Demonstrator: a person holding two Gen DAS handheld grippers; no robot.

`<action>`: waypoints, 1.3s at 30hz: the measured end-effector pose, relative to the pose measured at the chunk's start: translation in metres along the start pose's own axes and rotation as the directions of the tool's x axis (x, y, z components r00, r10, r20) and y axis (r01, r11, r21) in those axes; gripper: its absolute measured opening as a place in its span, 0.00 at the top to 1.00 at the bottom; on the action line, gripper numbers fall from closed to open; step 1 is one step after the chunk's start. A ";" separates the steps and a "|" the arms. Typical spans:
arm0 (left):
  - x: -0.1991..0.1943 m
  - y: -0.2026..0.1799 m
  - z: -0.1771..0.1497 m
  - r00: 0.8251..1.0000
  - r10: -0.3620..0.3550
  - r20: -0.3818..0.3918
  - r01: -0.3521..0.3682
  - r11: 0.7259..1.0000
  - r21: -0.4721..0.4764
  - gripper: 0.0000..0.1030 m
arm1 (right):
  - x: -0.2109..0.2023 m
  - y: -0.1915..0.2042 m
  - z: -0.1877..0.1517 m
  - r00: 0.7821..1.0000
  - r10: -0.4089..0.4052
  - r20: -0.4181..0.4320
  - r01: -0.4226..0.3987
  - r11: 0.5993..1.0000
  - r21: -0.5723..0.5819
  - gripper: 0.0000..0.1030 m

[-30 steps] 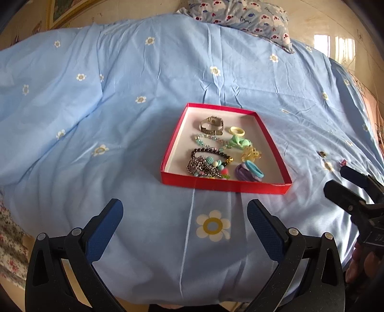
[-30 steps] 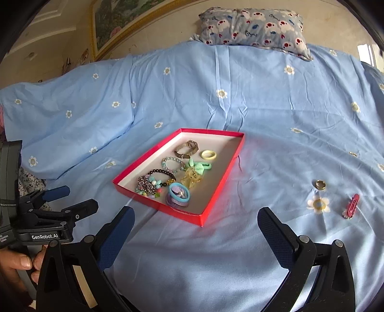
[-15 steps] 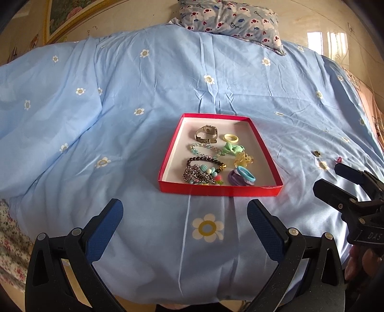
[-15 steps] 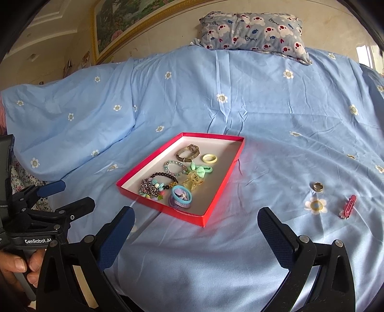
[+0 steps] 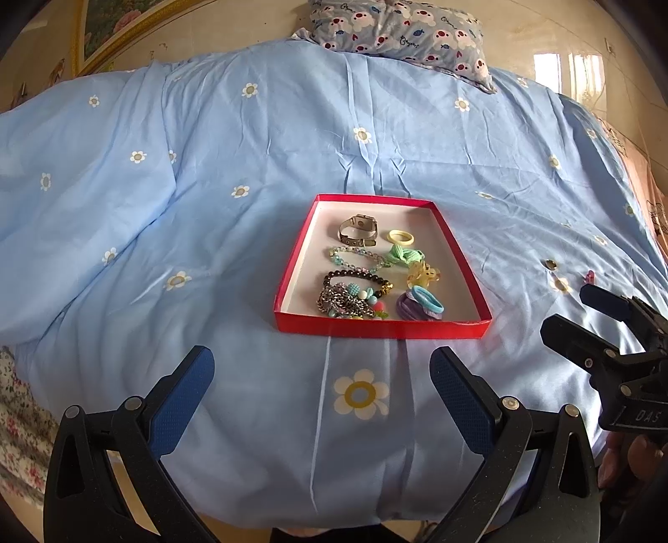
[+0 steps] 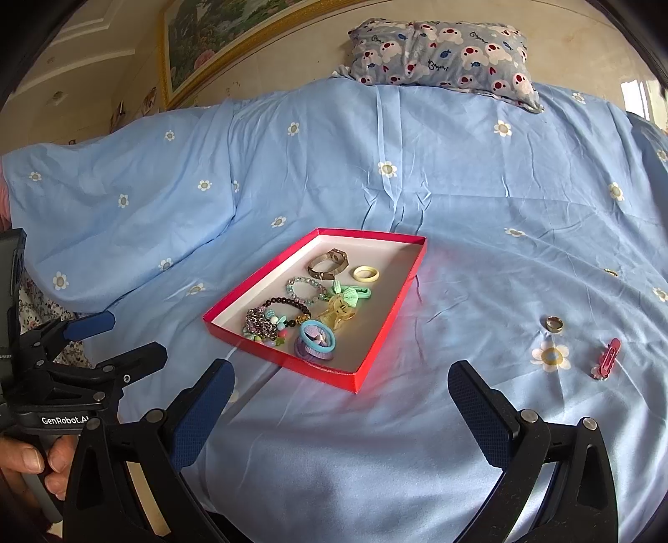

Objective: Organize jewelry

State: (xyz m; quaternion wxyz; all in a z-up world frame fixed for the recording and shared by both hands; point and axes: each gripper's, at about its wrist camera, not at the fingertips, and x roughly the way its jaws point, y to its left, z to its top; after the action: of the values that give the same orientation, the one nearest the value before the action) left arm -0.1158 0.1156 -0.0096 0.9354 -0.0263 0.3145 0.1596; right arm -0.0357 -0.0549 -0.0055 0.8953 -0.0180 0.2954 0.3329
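Note:
A red tray [image 5: 380, 328] [image 6: 388, 330] lies on the blue bedspread and holds a watch [image 5: 358, 229], a yellow ring [image 5: 401, 237], bracelets [image 5: 355, 292] and hair ties [image 5: 421, 305]. To its right on the bedspread lie a metal ring [image 6: 555, 323] [image 5: 550, 264] and a pink hair clip [image 6: 606, 358] [image 5: 590, 275]. My left gripper [image 5: 321, 392] is open and empty, in front of the tray. My right gripper [image 6: 338, 405] is open and empty, in front of the tray's near right corner. Each gripper also shows in the other's view.
A patterned pillow [image 6: 442, 52] lies at the head of the bed. A framed picture [image 6: 217, 37] hangs on the wall at the back left. The bedspread [image 5: 208, 209] has white flower prints and bulges at the left. The bed's near edge is just below the grippers.
Both grippers have pulled back and risen a little, so the tray looks smaller and farther off. Nothing on the bed has moved. Both stay open.

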 end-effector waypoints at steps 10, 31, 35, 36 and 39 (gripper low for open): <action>0.002 -0.001 -0.001 1.000 0.001 -0.010 -0.001 1.000 -0.001 0.00 | 0.000 0.002 0.000 1.000 -0.002 -0.002 0.002 1.000 -0.002 0.00; 0.004 -0.003 -0.005 1.000 -0.008 -0.019 0.008 1.000 0.005 0.00 | -0.003 0.005 0.000 1.000 -0.006 0.007 0.006 1.000 -0.010 0.00; 0.004 -0.003 -0.006 1.000 -0.007 -0.020 0.007 1.000 0.005 0.00 | -0.003 0.006 0.001 1.000 -0.006 0.009 0.006 1.000 -0.012 0.00; 0.004 -0.003 -0.006 1.000 -0.009 -0.020 0.009 1.000 0.004 0.00 | -0.003 0.006 0.001 1.000 -0.006 0.008 0.006 1.000 -0.011 0.00; 0.003 -0.004 -0.007 1.000 -0.009 -0.019 0.009 1.000 0.004 0.00 | -0.003 0.006 0.001 1.000 -0.005 0.009 0.005 1.000 -0.011 0.00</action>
State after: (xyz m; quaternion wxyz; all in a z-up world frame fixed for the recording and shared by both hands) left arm -0.1161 0.1119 -0.0168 0.9331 -0.0271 0.3236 0.1546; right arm -0.0404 -0.0520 -0.0019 0.8974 -0.0224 0.2894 0.3323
